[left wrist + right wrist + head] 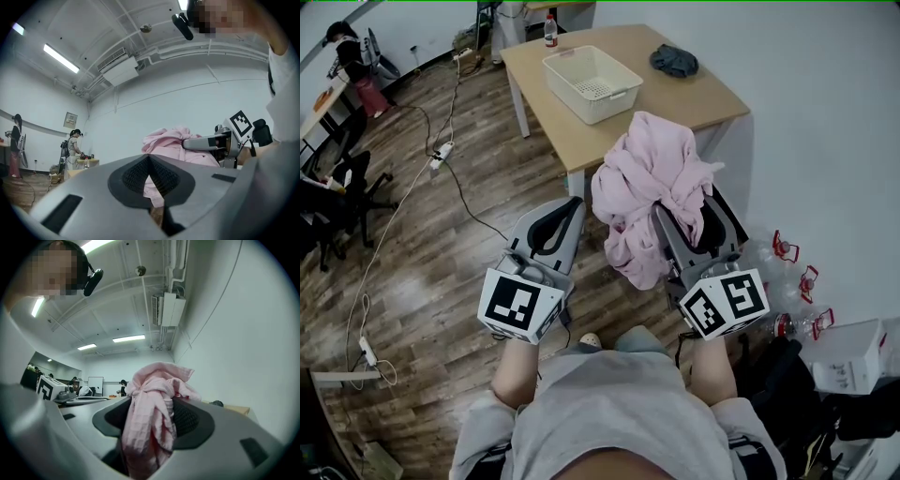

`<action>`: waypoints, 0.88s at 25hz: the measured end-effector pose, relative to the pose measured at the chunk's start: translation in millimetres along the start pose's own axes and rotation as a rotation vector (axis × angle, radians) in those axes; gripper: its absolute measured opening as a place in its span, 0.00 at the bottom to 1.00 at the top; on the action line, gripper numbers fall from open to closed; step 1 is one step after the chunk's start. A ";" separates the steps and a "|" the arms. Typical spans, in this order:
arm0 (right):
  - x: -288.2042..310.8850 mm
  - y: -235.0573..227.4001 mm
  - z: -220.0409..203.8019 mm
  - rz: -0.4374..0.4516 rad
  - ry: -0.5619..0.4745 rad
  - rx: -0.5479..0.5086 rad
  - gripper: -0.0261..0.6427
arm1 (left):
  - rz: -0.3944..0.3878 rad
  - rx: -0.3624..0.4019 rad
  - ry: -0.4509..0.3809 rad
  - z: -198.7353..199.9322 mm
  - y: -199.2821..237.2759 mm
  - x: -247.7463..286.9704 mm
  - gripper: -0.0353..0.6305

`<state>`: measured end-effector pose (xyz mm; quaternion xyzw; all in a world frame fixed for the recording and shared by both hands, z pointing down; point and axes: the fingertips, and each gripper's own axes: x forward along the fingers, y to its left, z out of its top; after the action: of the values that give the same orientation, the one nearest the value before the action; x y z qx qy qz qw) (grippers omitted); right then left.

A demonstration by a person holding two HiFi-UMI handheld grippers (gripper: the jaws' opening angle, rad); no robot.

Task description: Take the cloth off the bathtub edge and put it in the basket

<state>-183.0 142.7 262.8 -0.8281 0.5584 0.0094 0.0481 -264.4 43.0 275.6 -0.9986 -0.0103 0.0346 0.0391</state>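
Observation:
A pink cloth [649, 183] hangs bunched up in the air in front of me, and my right gripper [686, 214] is shut on it. In the right gripper view the cloth [152, 408] fills the gap between the dark pads [187, 420] and spills over them. My left gripper [572, 204] is beside it on the left, shut, with nothing between its pads [136, 176]; the cloth [166, 140] shows past them. The white slotted basket [614, 98] stands empty on the wooden table [712, 98] ahead. No bathtub is in view.
A dark crumpled cloth [674, 61] and a bottle [550, 30] are also on the table. A white wall runs along the right. Plastic bottles [787, 253] and a white box [848, 356] lie on the floor at right. Cables, a power strip [441, 155] and office chairs [337, 197] are at left.

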 end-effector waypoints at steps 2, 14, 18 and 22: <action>0.1 -4.2 0.8 -0.006 -0.001 0.001 0.44 | 0.006 0.001 0.001 0.3 0.6 1.5 0.05; 46.0 -61.1 3.7 0.051 -0.032 -0.039 0.44 | 0.095 0.016 0.013 -2.8 24.1 60.1 0.05; 80.3 -103.1 12.1 0.097 -0.034 -0.043 0.44 | 0.138 0.018 0.010 0.8 36.7 110.3 0.05; 100.6 -129.2 14.4 0.136 -0.043 -0.043 0.44 | 0.187 0.022 0.009 -3.7 42.8 136.6 0.05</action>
<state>-25.0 99.2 250.4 -0.7888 0.6118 0.0423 0.0413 -127.2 3.2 266.6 -0.9948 0.0835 0.0339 0.0468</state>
